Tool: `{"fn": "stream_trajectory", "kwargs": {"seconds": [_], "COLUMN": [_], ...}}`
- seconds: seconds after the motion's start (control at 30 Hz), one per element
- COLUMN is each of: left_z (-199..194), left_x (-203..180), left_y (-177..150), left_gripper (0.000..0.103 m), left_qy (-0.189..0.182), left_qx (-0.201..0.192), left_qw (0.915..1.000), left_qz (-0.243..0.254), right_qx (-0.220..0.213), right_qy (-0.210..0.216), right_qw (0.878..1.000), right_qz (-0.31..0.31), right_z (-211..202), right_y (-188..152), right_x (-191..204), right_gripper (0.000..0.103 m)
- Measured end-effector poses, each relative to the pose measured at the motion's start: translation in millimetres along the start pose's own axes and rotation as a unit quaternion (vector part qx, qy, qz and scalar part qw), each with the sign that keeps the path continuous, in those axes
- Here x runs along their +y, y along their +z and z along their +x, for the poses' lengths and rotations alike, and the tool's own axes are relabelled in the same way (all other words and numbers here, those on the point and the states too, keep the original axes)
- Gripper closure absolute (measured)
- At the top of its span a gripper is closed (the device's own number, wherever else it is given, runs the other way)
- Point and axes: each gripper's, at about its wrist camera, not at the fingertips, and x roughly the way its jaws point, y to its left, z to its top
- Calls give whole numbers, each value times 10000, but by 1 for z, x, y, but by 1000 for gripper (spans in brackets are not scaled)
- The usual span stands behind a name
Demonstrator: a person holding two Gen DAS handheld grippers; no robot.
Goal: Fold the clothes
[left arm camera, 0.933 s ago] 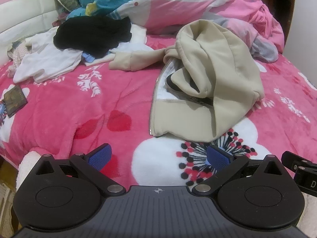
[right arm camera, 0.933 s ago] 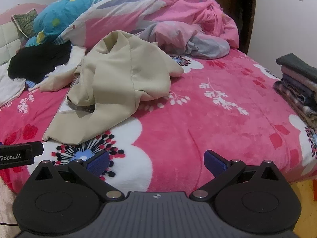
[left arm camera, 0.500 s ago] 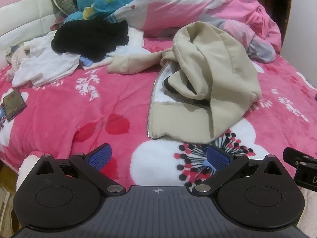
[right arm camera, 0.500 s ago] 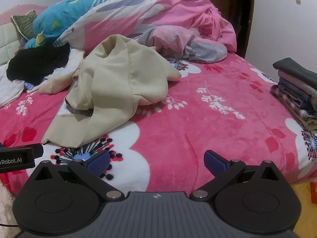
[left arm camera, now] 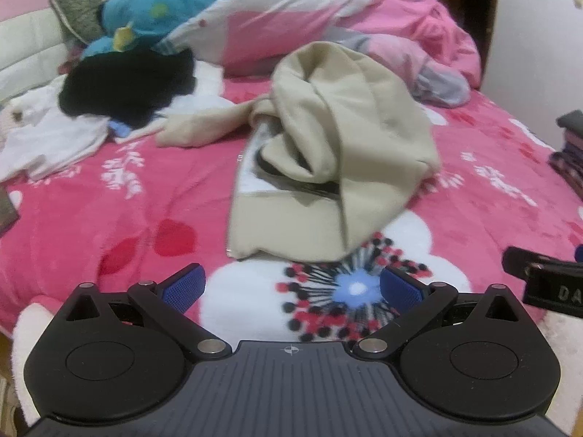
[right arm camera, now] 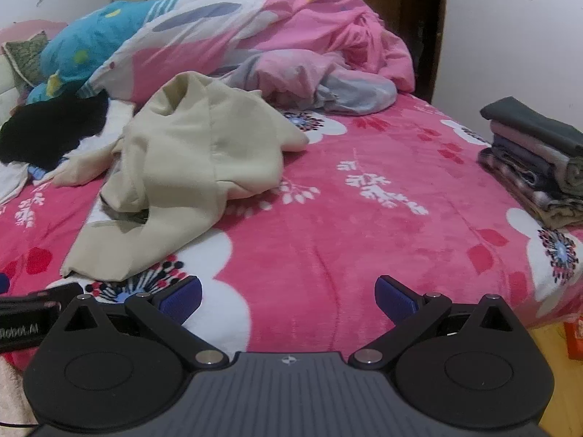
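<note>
A crumpled beige zip jacket (left arm camera: 339, 153) (right arm camera: 196, 167) lies in a heap on the pink flowered blanket (left arm camera: 120, 200) (right arm camera: 364, 240), one sleeve trailing to the left. My left gripper (left arm camera: 291, 286) is open, hovering over the white flower print just short of the jacket's near hem. My right gripper (right arm camera: 288, 293) is open too, above bare blanket to the right of the jacket. Nothing is held between either pair of blue pads. Each gripper's black tip shows at the edge of the other's view.
A black garment (left arm camera: 127, 87) and white clothes (left arm camera: 47, 134) lie at the back left. A bunched pink duvet (right arm camera: 291, 36) and blue pillow (left arm camera: 164, 3) fill the headboard end. A stack of folded clothes (right arm camera: 535, 160) sits at the bed's right edge.
Both views have swung slightly right and tilted up; the jacket sits a little more left in frame. The jacket itself has not moved and both grippers stay open.
</note>
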Motion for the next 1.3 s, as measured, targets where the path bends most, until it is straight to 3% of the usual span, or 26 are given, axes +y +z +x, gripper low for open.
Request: {"fn": "stream_trajectory", "kwargs": {"seconds": [0.43, 0.8, 1.3], "left_z": [1, 8, 11], "left_x": [-10, -8, -5], "left_y": [-1, -1, -2], "left_gripper": [0, 0, 0], "left_qy": [-147, 70, 99], "left_qx": [-80, 52, 144], "left_qw": [9999, 10000, 9998], "left_qz": [-4, -47, -104], "right_qx": [20, 103, 145], "right_qy": [-247, -236, -221], "right_qw": [9997, 9996, 9996], "right_qz": [53, 69, 73], "right_z": [1, 5, 7], "right_y": [-1, -2, -1], "right_x": [-9, -8, -6], "right_gripper": [0, 0, 0]}}
